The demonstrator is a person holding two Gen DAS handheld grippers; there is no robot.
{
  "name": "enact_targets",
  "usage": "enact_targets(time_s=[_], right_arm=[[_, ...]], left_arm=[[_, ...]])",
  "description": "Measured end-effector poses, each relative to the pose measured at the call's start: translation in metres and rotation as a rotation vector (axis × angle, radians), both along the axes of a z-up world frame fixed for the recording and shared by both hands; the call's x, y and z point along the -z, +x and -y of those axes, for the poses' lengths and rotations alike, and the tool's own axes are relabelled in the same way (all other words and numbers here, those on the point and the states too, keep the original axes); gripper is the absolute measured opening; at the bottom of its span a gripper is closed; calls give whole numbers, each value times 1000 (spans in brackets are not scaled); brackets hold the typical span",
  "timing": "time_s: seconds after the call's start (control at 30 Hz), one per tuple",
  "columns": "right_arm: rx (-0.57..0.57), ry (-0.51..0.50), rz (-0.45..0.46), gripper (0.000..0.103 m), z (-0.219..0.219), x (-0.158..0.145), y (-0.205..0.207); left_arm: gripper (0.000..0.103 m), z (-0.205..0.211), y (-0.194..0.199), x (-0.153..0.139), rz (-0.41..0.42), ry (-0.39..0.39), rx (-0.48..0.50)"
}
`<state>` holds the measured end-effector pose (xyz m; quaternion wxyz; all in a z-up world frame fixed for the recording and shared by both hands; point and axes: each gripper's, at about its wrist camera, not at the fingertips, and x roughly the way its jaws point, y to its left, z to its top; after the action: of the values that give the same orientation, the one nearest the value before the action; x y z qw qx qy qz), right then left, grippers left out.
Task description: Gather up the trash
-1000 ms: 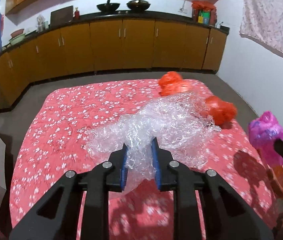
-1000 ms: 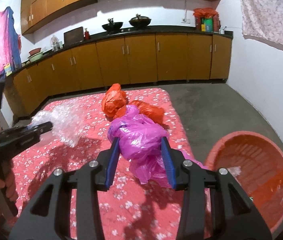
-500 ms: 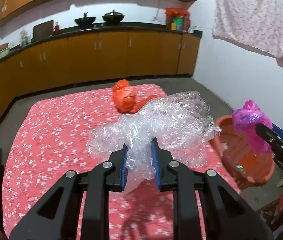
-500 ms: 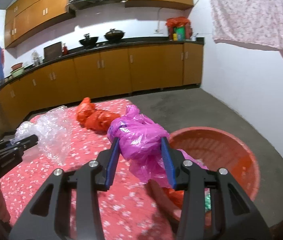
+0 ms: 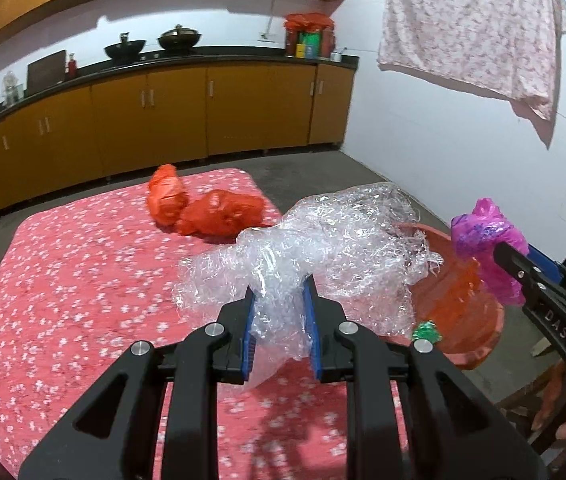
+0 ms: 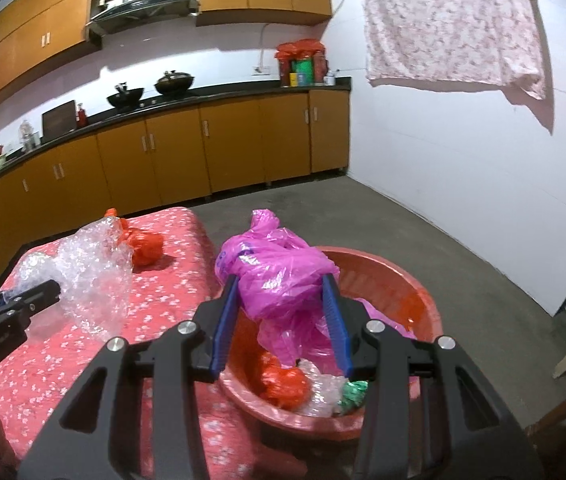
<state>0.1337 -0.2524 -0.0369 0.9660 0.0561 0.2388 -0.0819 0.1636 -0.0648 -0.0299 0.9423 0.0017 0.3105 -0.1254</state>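
My left gripper is shut on a clear crumpled plastic wrap and holds it above the table's right edge, close to the red basin. My right gripper is shut on a magenta plastic bag and holds it over the red basin, which has red, clear and green trash inside. Two red plastic bags lie on the red flowered tablecloth. The right gripper and magenta bag also show in the left wrist view.
Orange kitchen cabinets with a black counter and woks stand along the back wall. A flowered cloth hangs on the white right wall. Grey floor lies beyond the basin, which sits at the table's right side.
Both grippers have swung right with their loads. The magenta bag has moved from over the table to over the basin, and the clear wrap has come to the table's right edge.
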Motion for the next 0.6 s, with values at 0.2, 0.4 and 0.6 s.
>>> enact_targets(time_s=[0.2,0.4,0.6], right_arm=[[34,-10,2,41,17,-3,3],[57,-11,4,41,29,-3,2],[72,-10,3,41,36,-2,2]], left_arm=[[21,24,-1,1,0,1,47],[21,43,1,3,-3,4,81],[21,56,3,5,-8,10,107]])
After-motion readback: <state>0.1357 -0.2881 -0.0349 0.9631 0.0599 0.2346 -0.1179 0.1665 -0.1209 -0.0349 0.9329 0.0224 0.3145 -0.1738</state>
